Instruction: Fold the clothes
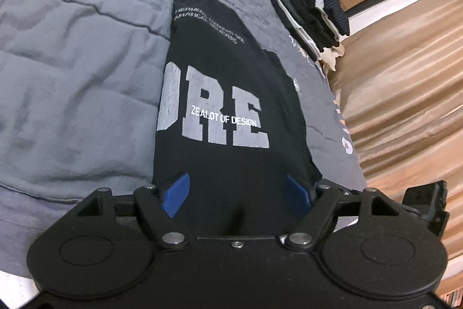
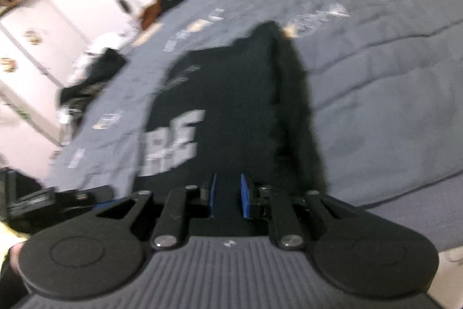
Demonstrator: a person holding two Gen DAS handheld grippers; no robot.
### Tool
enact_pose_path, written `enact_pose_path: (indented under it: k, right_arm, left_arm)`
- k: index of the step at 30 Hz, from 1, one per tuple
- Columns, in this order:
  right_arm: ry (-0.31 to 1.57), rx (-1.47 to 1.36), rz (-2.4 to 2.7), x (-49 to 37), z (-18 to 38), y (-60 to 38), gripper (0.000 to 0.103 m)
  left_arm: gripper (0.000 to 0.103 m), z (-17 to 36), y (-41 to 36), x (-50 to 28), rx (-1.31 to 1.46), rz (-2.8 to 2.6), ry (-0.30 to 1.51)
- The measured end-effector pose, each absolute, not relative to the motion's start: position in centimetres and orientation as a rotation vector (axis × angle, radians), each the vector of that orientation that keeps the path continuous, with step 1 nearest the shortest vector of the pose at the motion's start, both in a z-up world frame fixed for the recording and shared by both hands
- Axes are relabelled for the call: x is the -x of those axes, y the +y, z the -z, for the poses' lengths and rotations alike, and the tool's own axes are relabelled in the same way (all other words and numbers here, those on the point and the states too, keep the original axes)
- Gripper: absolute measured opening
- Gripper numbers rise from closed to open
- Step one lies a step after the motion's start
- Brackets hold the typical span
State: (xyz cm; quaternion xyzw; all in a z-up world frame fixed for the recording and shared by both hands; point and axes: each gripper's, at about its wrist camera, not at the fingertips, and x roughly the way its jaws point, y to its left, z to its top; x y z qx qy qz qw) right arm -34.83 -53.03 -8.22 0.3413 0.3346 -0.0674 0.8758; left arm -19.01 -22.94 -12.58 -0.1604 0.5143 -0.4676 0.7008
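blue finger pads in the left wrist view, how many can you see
2: one blue pad left of the black t-shirt's near edge, one blue pad right. The left tool is open.

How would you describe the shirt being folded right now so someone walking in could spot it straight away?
Start at the bed with the grey quilted cover. In its middle lies a black T-shirt, folded into a long narrow strip, just ahead of the left gripper. Unlike the stack of folded dark clothes at the bed's edge, it lies alone and shows big grey block letters.
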Motion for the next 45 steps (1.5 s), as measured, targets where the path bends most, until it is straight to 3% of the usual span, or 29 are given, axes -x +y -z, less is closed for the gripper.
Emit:
enact_pose_path:
  k: [11,33,36,38,40,45]
  right_arm:
    - [0.863,-0.661,0.187,34.0,10.6,-52.3,0.018]
    - [0.863,-0.630,0.204,34.5,9.8,-51.6,0.019]
    - [0.829,-0.622,0.202,34.6,9.3,-51.3,0.024]
    - [0.806,-0.616,0.200,34.6,9.0,-51.1,0.036]
    - [0.783,-0.611,0.199,34.7,8.6,-51.0,0.041]
    - [0.793,-0.598,0.224,34.5,8.8,-50.9,0.043]
  left_arm:
    - [0.076,11.6,-23.8,19.7,0.317,1.068,1.091]
    - [0.076,11.1,-24.3,20.3,0.279,1.096,1.078]
    - [0.076,11.0,-24.4,20.3,0.268,1.091,1.073]
    - [0.076,10.8,-24.5,20.5,0.236,1.077,1.050]
    - [0.077,10.6,-24.6,20.8,0.205,1.064,1.027]
    - [0.079,10.0,-25.1,21.5,0.125,1.045,0.976]
